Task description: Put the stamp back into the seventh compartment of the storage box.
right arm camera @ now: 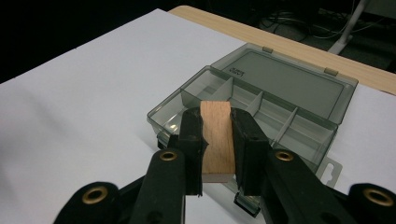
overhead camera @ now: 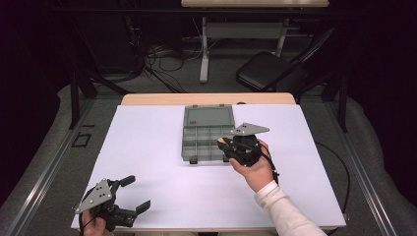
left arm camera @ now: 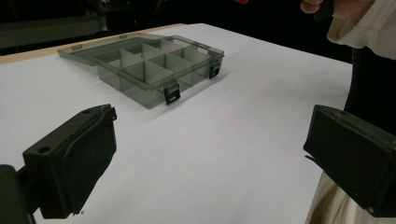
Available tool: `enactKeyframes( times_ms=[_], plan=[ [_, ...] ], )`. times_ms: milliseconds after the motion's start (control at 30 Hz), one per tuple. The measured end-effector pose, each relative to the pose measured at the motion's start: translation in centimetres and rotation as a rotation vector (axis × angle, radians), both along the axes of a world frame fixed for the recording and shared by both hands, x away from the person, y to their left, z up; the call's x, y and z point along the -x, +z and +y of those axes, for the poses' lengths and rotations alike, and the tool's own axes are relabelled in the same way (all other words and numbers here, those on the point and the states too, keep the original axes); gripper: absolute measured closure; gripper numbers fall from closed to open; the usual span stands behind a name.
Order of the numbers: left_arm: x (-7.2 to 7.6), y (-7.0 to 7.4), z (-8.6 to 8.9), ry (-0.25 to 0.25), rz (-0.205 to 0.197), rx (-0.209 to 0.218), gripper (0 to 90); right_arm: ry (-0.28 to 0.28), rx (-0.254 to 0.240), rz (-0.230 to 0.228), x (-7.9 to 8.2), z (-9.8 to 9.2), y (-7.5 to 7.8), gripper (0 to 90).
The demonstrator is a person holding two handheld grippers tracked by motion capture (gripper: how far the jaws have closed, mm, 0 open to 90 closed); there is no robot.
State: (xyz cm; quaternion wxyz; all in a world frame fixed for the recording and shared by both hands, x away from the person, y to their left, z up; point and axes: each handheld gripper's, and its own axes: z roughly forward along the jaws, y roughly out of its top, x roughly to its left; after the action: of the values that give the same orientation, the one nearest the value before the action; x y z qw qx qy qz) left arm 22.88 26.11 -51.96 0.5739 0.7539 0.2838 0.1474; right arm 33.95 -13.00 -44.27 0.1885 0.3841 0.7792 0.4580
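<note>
A small wooden block point(right arm camera: 216, 140) sits clamped between the two black jaws of the right tongs point(right arm camera: 216, 149), its pale grain face turned toward the camera that rides on them. The block is held just at the near edge of a smoky grey plastic organiser box point(right arm camera: 261, 107), above the front row of its compartments; whether it touches the box cannot be told. The box lies open on the white worktop point(overhead camera: 147, 147), its lid point(overhead camera: 208, 116) folded flat back toward the far side, its inside split by dividers into several small compartments, and two dark latches point(left arm camera: 172, 94) hang on its front wall. In the high view the right tongs point(overhead camera: 231, 147) hover at the box's point(overhead camera: 196, 142) front right corner, carried by a hand point(overhead camera: 255, 167) in a white sleeve point(overhead camera: 282, 209), with a grey three-cornered plate point(overhead camera: 250, 129) on top. The left tongs point(overhead camera: 135, 194) rest well apart from the box near the front left edge of the worktop, their jaws spread wide with nothing between them. Beyond the worktop stand a dark folding chair point(overhead camera: 270, 69) and loose cables point(overhead camera: 167, 59) on the floor.
</note>
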Motion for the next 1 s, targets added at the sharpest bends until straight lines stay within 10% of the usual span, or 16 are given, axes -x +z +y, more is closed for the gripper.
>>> enactKeyframes(
  times_ms=[1000],
  plan=[
    [0.0, 0.0, 0.1, -0.001, 0.001, 0.005, 2.2, -0.057, 0.059, 0.083, -4.5, 1.5, -1.5, 75.7]
  ],
)
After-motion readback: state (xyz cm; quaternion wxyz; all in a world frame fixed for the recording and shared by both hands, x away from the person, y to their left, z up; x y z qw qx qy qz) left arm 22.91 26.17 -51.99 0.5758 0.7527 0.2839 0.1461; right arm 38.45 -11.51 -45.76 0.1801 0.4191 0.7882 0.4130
